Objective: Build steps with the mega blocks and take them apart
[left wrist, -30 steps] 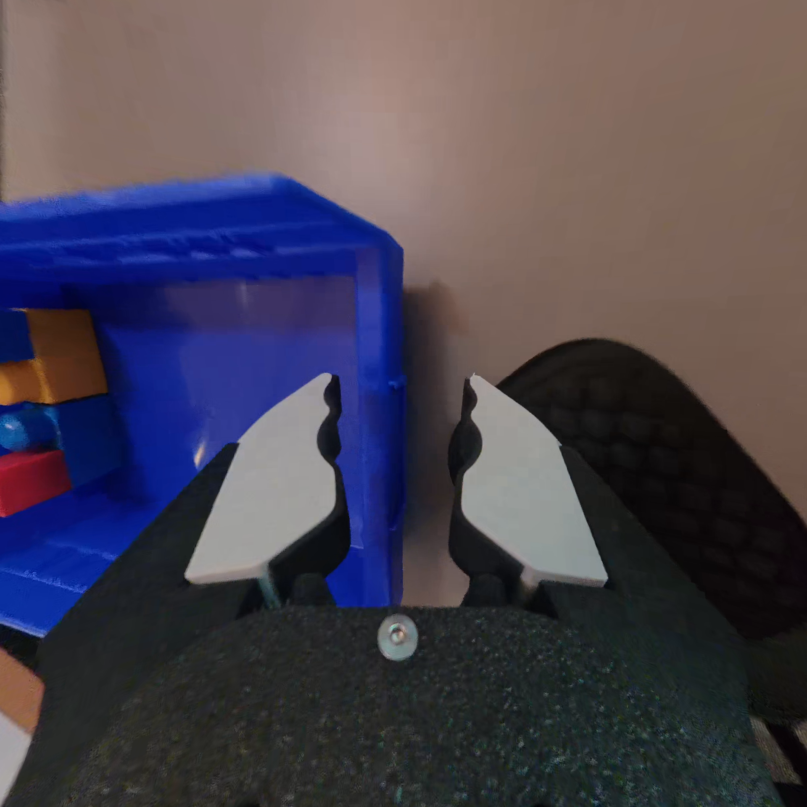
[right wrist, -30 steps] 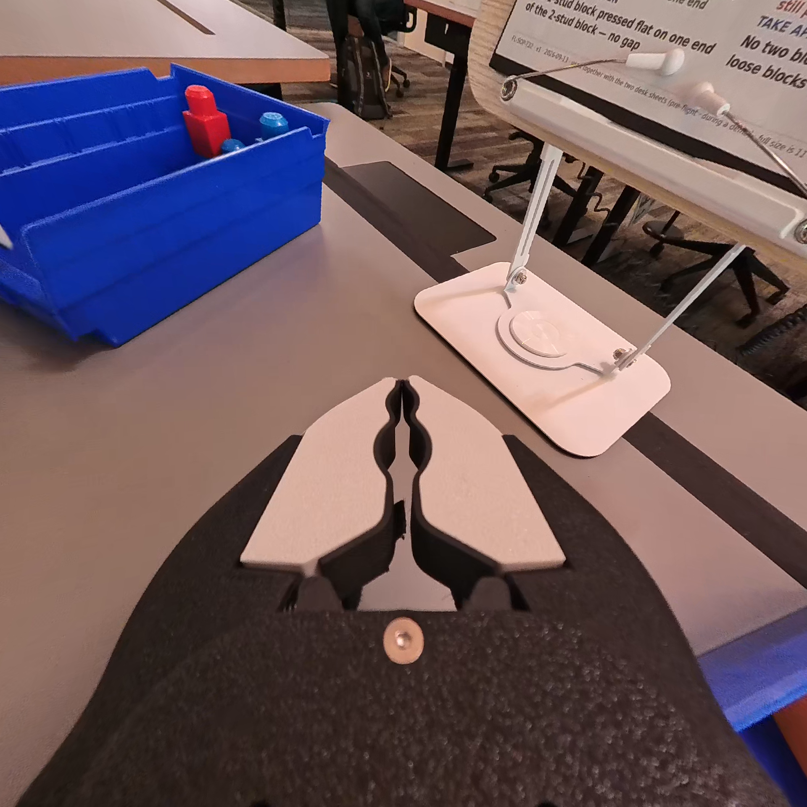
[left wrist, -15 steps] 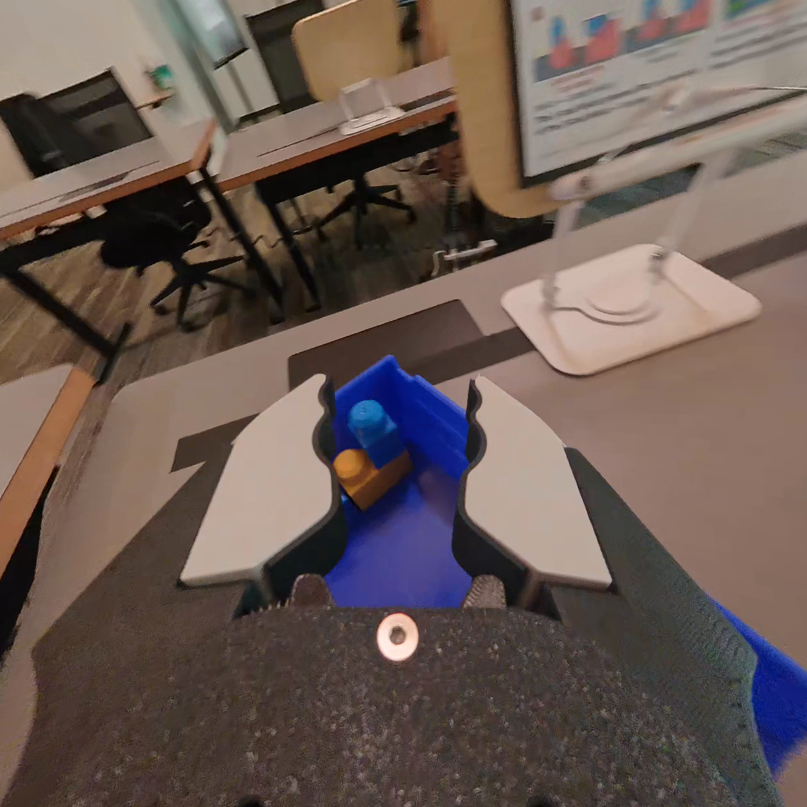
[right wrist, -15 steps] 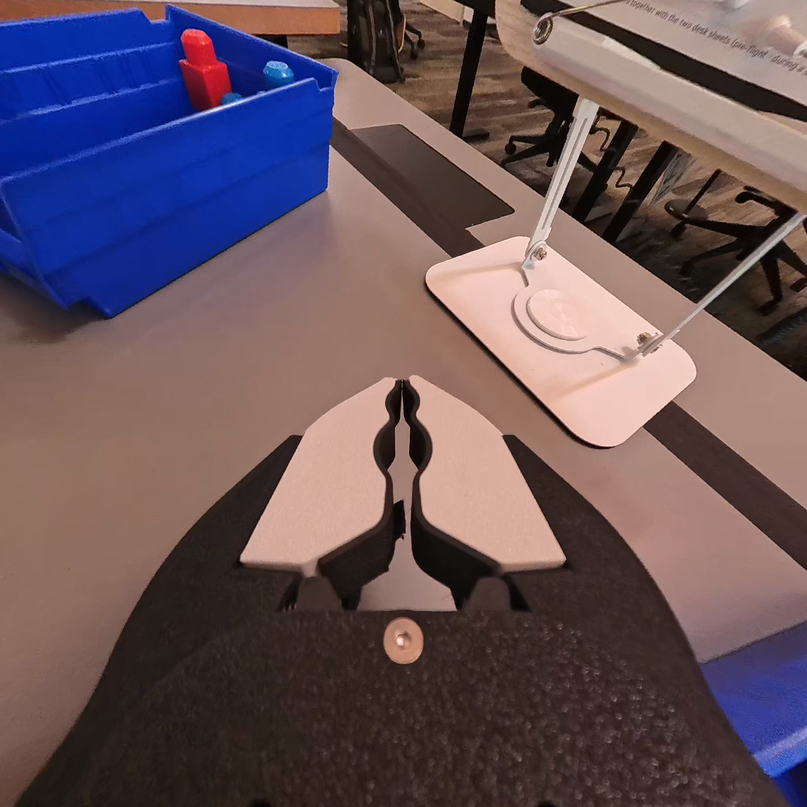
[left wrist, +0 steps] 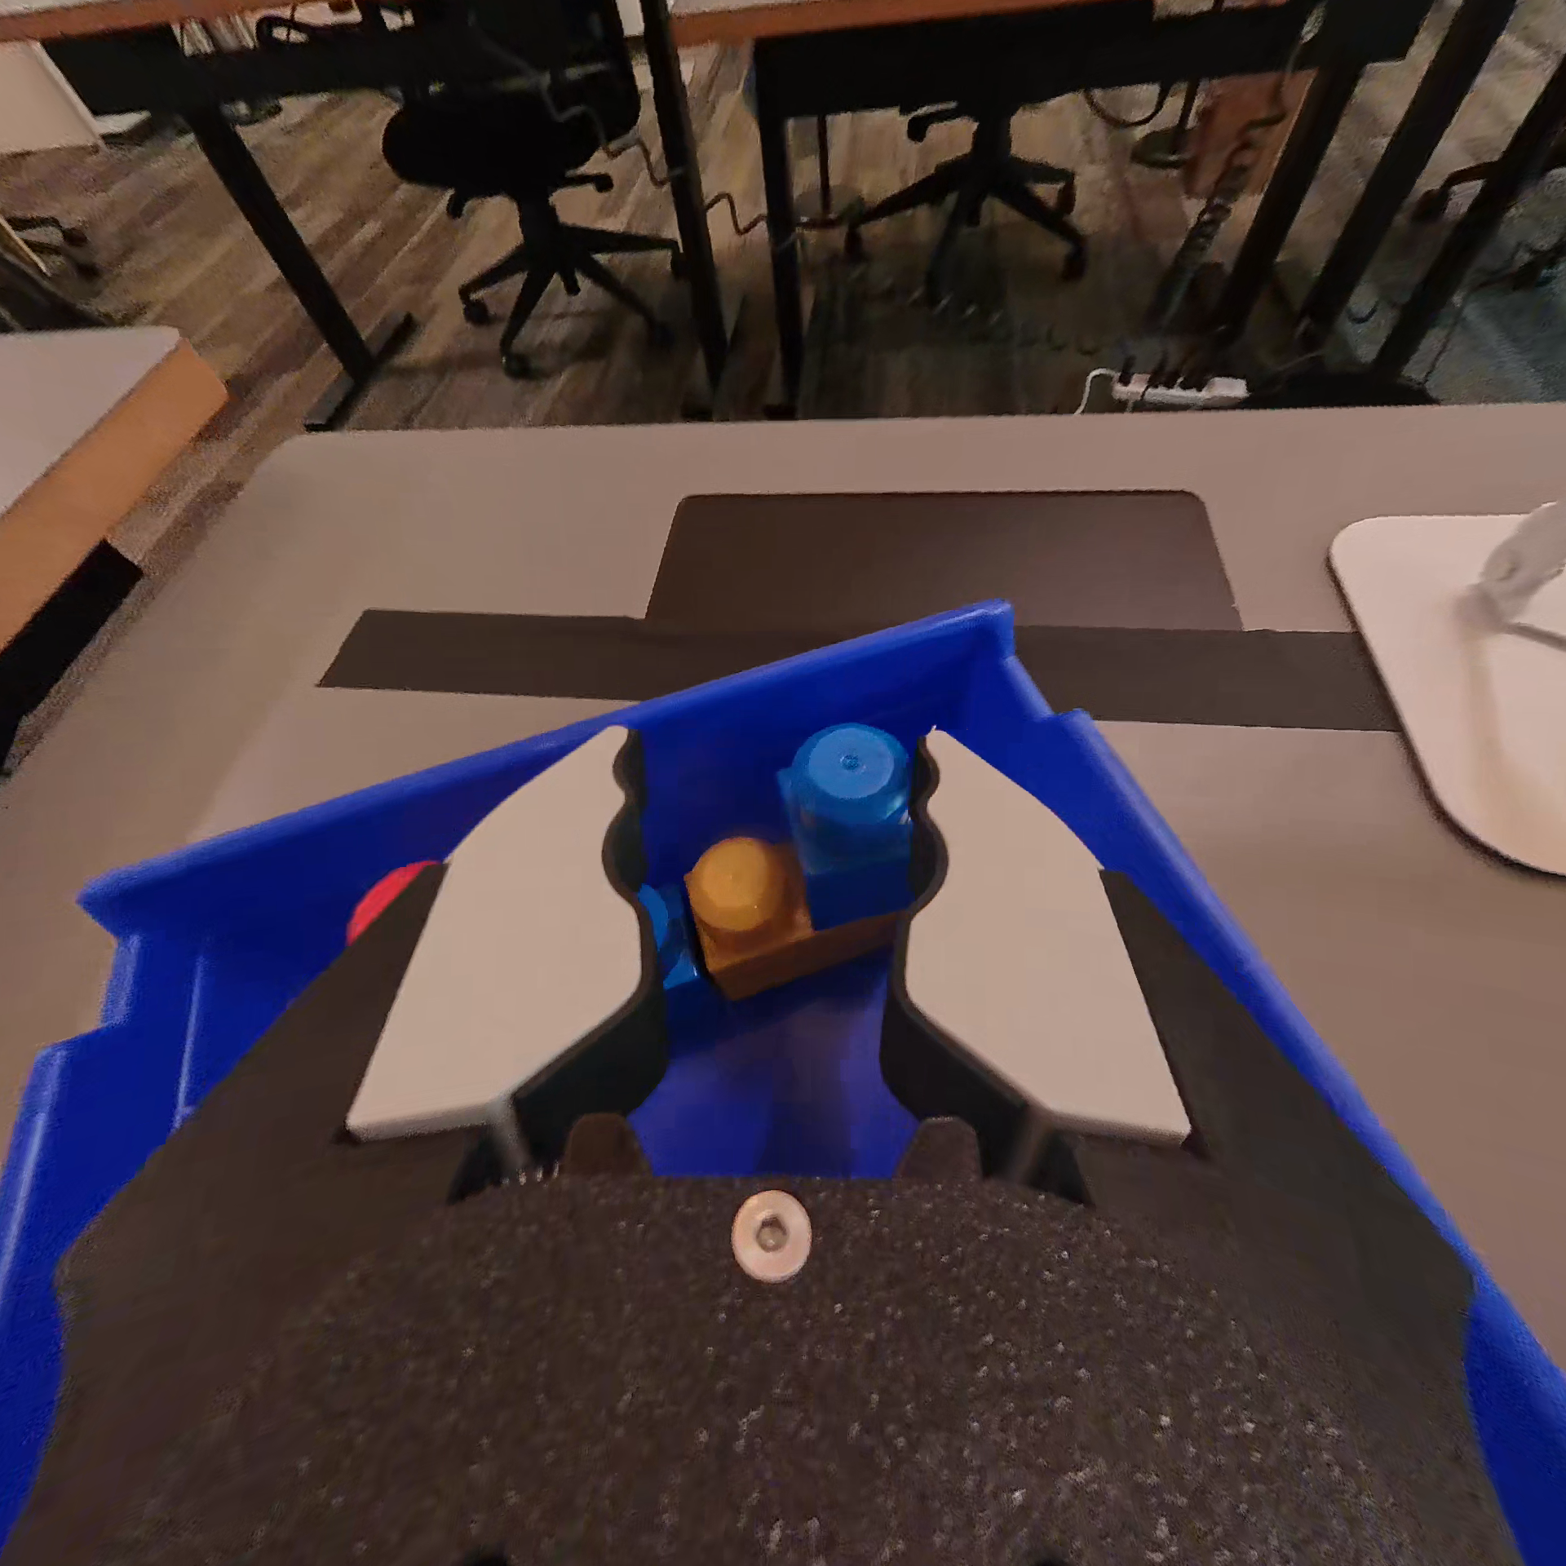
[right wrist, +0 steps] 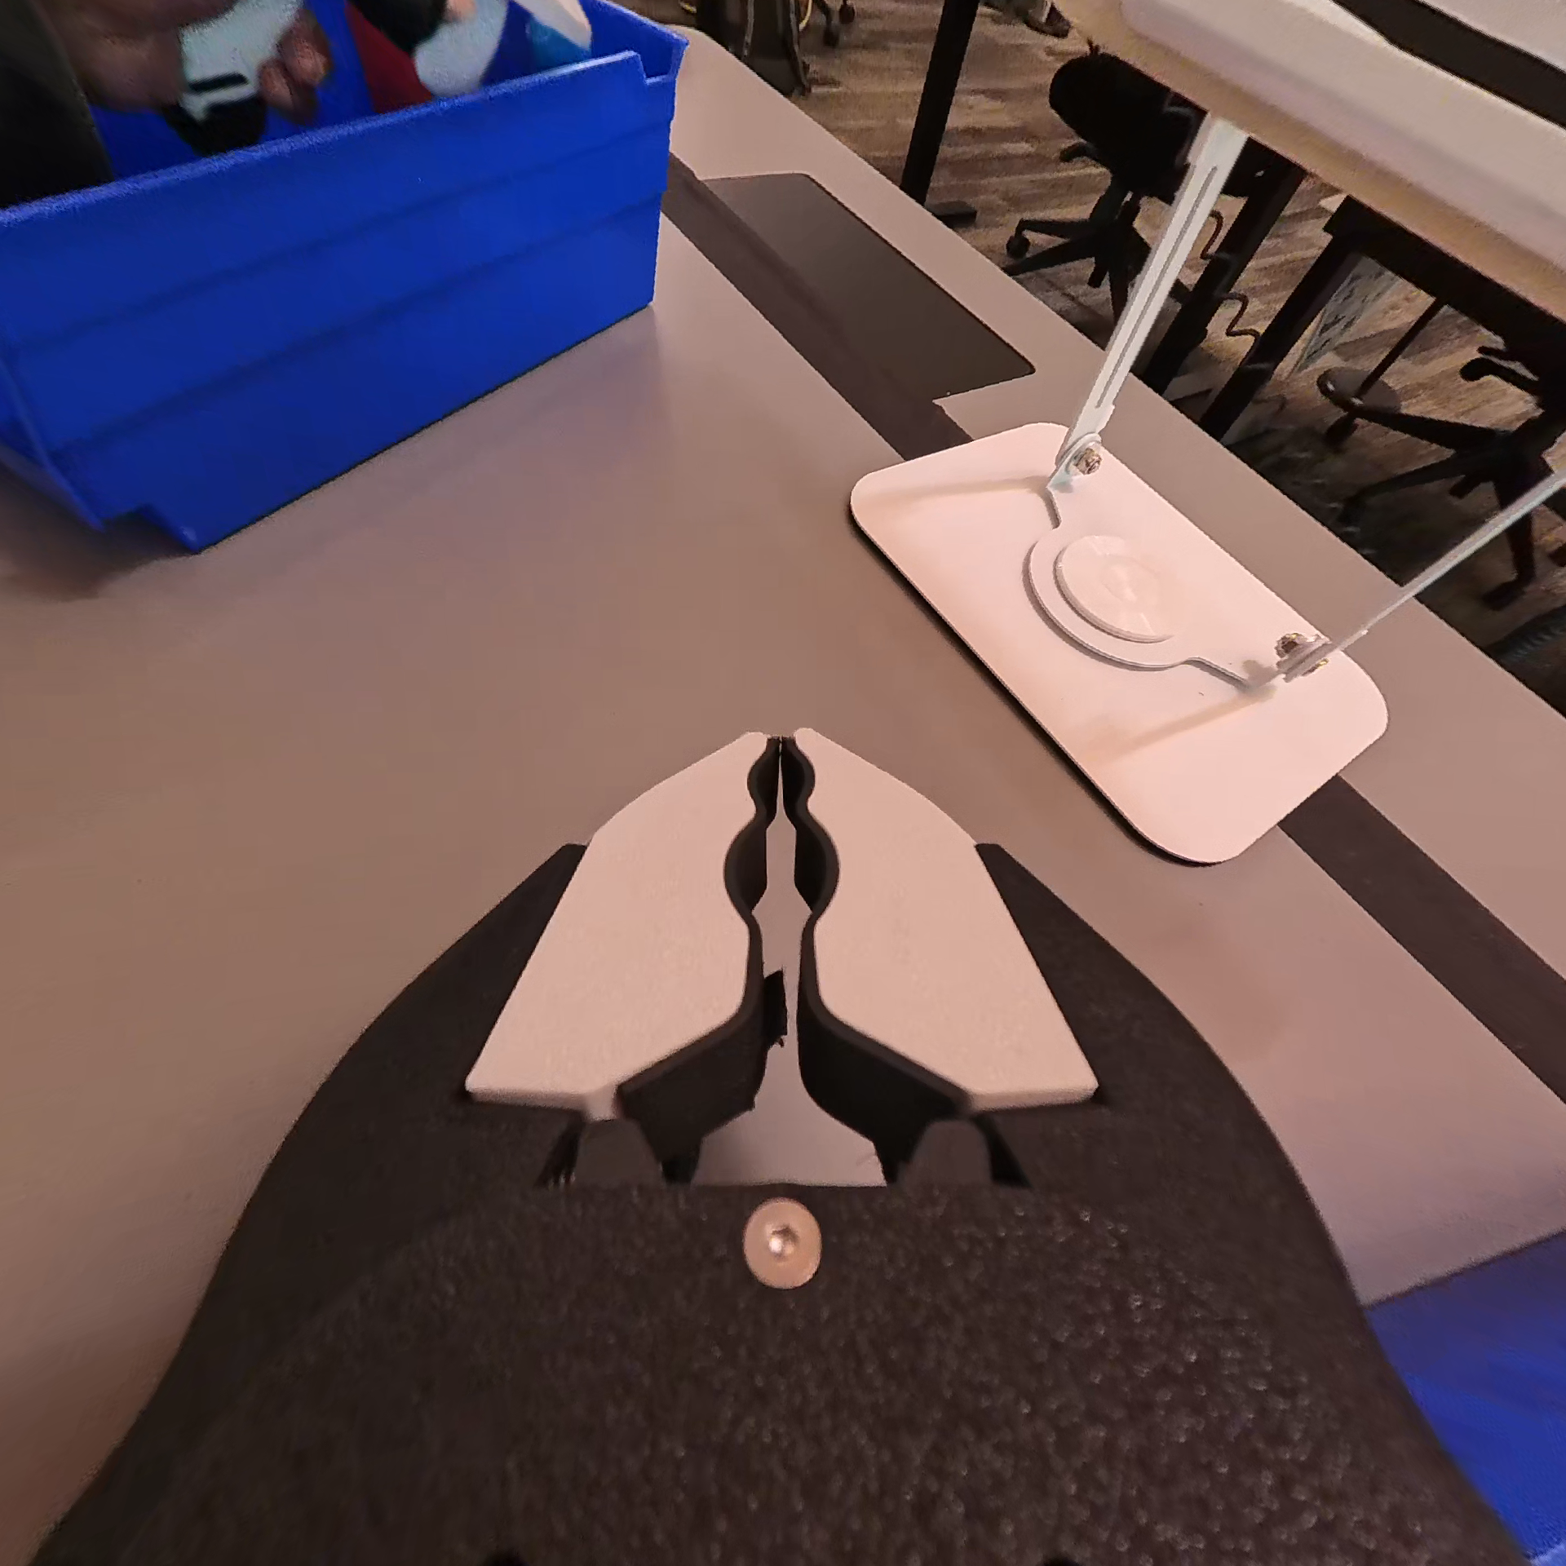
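Note:
In the left wrist view my left gripper (left wrist: 775, 754) is open and reaches down into a blue bin (left wrist: 813, 669). Between its fingers lie an orange block (left wrist: 754, 911) and, joined on its right end, a blue block (left wrist: 852, 805). Another blue block (left wrist: 665, 941) peeks out at the orange one's left, and a red block (left wrist: 385, 898) shows behind the left finger. My right gripper (right wrist: 781, 741) is shut and empty over the grey table (right wrist: 424, 635). In the right wrist view the bin (right wrist: 339, 254) is at the far left, with a hand and the left gripper (right wrist: 474, 42) inside it.
A white stand base (right wrist: 1127, 644) sits on the table at the right, also seen in the left wrist view (left wrist: 1474, 678). Dark strips (left wrist: 847, 652) run across the table behind the bin. Office chairs and desks stand beyond the table's far edge. Some 35 cm of space lies between my two pairs of fingers.
My left gripper swung from beside the bin to above it and dropped in, so the orange and blue blocks now sit between its open fingers. My right gripper moved slightly forward, staying shut.

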`<action>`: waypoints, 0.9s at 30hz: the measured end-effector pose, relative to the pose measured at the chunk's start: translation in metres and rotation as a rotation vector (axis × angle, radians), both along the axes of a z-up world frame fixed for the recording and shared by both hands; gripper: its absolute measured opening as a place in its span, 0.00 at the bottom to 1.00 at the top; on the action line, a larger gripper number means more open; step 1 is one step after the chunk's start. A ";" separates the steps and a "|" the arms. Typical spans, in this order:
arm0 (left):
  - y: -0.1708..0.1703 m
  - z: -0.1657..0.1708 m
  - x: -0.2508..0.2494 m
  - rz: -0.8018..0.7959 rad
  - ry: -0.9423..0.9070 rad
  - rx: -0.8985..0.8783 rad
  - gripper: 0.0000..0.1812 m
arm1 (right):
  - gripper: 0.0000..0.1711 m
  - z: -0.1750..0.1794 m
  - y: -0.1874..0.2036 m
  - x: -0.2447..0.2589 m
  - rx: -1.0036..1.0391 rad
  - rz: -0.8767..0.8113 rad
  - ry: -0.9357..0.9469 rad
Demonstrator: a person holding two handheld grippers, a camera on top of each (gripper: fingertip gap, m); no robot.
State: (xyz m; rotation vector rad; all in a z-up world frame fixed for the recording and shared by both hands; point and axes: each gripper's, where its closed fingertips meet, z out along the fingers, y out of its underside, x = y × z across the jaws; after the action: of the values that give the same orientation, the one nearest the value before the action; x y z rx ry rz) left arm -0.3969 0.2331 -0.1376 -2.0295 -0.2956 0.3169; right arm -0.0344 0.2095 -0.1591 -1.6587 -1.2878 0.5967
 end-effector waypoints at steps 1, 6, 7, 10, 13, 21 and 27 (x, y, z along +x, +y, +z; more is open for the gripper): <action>0.002 -0.005 -0.001 0.002 -0.004 -0.008 0.33 | 0.00 0.000 0.000 0.000 0.001 0.000 -0.002; 0.008 -0.025 0.001 -0.004 -0.005 -0.052 0.32 | 0.00 0.001 0.000 0.000 0.005 0.000 -0.002; 0.010 -0.026 0.001 -0.003 -0.007 -0.052 0.31 | 0.00 0.001 0.000 0.000 0.006 0.000 -0.001; 0.015 -0.026 0.000 -0.009 0.016 -0.062 0.27 | 0.00 0.000 0.000 0.000 0.005 0.001 -0.004; 0.020 -0.028 -0.003 -0.010 0.041 -0.079 0.22 | 0.00 -0.001 0.000 0.000 0.012 0.000 -0.013; 0.026 -0.022 -0.015 -0.004 0.092 -0.118 0.20 | 0.00 -0.001 0.002 0.002 0.011 -0.005 -0.012; 0.019 0.018 -0.005 -0.025 0.077 -0.029 0.20 | 0.00 -0.001 0.002 0.002 0.011 -0.003 -0.012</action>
State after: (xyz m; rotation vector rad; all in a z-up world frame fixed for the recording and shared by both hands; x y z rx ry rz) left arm -0.4022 0.2521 -0.1193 -2.0424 -0.2186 0.3847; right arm -0.0327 0.2111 -0.1606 -1.6575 -1.2948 0.5778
